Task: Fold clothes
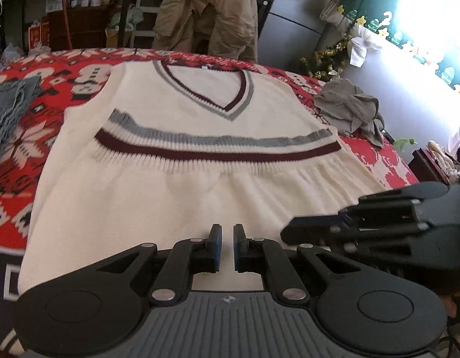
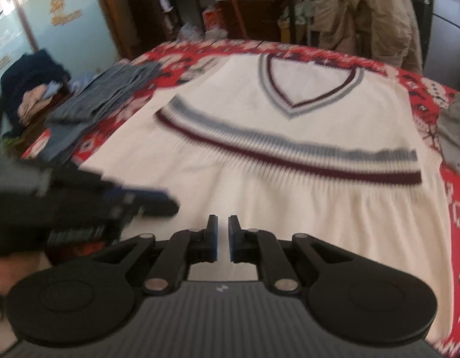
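1. White V-neck sweater [image 1: 182,185] spread flat on red patterned tablecloth [image 1: 36,95]; lower part turned up, so ribbed hem with maroon and grey stripes lies across the chest.
2. Left gripper [image 1: 227,246] low over near edge of sweater; narrow gap between blue pads [image 1: 218,247], nothing held.
3. Right gripper [image 2: 222,238] just beside it, also over near edge; same narrow gap, nothing held.
4. Folded denim [image 2: 104,95] on left side of cloth, crumpled grey garment [image 1: 349,110] on right side.
5. Tan jacket [image 1: 206,15] draped over chair behind table.
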`<action>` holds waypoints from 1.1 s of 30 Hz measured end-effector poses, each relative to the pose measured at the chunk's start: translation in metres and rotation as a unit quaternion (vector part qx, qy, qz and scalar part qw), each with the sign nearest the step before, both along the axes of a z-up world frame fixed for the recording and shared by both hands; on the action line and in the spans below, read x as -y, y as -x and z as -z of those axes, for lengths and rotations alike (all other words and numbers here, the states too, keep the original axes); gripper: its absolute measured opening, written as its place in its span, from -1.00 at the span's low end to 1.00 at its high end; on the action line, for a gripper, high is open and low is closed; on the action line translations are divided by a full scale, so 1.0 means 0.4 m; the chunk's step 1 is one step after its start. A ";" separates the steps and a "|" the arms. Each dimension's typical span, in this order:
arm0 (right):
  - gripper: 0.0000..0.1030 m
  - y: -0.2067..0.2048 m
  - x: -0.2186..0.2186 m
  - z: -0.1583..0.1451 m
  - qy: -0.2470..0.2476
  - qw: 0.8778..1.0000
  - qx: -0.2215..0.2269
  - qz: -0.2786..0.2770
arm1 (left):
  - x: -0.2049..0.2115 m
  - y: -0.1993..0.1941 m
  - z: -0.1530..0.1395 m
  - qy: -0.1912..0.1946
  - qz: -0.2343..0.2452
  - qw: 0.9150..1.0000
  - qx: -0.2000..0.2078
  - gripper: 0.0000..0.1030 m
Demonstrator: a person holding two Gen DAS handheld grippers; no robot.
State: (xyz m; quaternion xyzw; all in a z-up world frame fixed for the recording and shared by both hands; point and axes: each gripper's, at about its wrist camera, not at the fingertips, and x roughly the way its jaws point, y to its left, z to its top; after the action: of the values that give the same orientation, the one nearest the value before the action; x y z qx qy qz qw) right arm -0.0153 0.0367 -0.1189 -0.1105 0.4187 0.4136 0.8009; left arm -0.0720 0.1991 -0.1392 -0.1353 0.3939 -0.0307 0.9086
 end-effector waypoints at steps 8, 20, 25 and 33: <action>-0.86 -0.005 -0.053 0.020 0.006 1.000 0.006 -0.009 | 0.005 0.019 0.010 -0.003 0.007 1.000 -0.002 -0.88; -0.83 -0.083 -0.102 0.004 -0.018 1.000 -0.003 0.019 | -0.039 0.034 0.003 0.022 -0.021 1.000 -0.002 -0.88; -0.83 0.004 -0.119 -0.005 -0.027 0.999 -0.029 -0.035 | -0.070 0.060 0.004 0.015 -0.038 0.999 -0.005 -0.89; -0.90 -0.010 -0.193 0.027 -0.001 0.999 -0.008 -0.032 | -0.095 0.088 0.016 0.013 -0.044 0.999 0.000 -0.89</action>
State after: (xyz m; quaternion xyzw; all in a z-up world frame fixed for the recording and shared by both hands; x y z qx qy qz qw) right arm -0.0111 0.1138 -0.1296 -0.1200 0.4211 0.4402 0.7839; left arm -0.1070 0.2372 -0.1456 -0.1643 0.3874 0.0039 0.9071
